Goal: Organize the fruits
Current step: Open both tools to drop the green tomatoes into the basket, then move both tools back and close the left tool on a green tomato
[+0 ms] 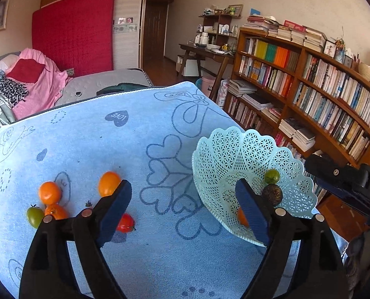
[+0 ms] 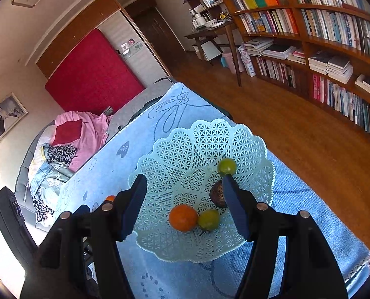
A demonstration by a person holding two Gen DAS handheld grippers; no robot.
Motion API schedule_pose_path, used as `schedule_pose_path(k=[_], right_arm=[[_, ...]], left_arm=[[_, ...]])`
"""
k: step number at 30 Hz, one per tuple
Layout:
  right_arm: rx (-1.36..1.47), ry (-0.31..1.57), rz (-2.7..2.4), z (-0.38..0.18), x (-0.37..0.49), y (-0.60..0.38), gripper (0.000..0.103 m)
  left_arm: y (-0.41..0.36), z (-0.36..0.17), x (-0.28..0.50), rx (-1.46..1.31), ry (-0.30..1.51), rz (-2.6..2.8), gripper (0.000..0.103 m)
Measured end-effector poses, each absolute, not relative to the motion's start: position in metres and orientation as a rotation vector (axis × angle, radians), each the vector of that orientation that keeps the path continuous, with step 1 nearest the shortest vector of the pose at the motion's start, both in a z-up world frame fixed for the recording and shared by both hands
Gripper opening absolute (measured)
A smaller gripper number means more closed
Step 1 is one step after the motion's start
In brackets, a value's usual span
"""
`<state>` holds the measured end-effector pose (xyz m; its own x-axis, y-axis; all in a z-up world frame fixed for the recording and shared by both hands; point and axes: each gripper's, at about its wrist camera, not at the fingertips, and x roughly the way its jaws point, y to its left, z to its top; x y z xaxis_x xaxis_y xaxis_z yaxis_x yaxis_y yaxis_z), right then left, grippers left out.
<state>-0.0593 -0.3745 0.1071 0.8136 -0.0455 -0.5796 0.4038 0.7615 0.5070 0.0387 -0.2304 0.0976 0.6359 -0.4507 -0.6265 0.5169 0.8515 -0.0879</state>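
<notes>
Jaws on my left gripper (image 1: pixel 183 208) stand spread wide with nothing between the blue pads, only bare blue towel (image 1: pixel 90 134) under the gap. Beside its left finger I see the loose fruit still on the towel: an orange tomato (image 1: pixel 108 183) at the fingertip, a red tomato (image 1: pixel 125 222) partly behind the pad, and further left two more orange ones (image 1: pixel 49 192) with a green tomato (image 1: pixel 34 216) just beside them. Its right finger overlaps the pale mint lattice basket (image 1: pixel 234 149).

My right gripper (image 2: pixel 185 203) is also parted, roughly half way, hovering over that basket (image 2: pixel 197 139) and pinching nothing. Inside the basket lie an orange tomato (image 2: pixel 183 217) touching a green one (image 2: pixel 209 219), a dark round fruit (image 2: pixel 217 194) partly hidden by the right pad, and another green fruit (image 2: pixel 226 166) higher on the wall. Wooden bookshelves (image 2: pixel 322 25) stand beyond the floor.
</notes>
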Motion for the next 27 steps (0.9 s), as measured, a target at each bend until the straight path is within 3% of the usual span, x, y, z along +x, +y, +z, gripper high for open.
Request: schedule_pose_path(k=[6,27], right_arm=[[0.669,0.562,-0.262,0.110,-0.062,-0.375,0.071],[0.494,0.462,-0.159,0.132,-0.064,-0.325,0.076]], left_arm=[[-0.211,0.103,0.040,0.093,0.659,-0.488,0.091],[-0.142,0.129,0.045,0.050,0.605,-0.322,0.091]])
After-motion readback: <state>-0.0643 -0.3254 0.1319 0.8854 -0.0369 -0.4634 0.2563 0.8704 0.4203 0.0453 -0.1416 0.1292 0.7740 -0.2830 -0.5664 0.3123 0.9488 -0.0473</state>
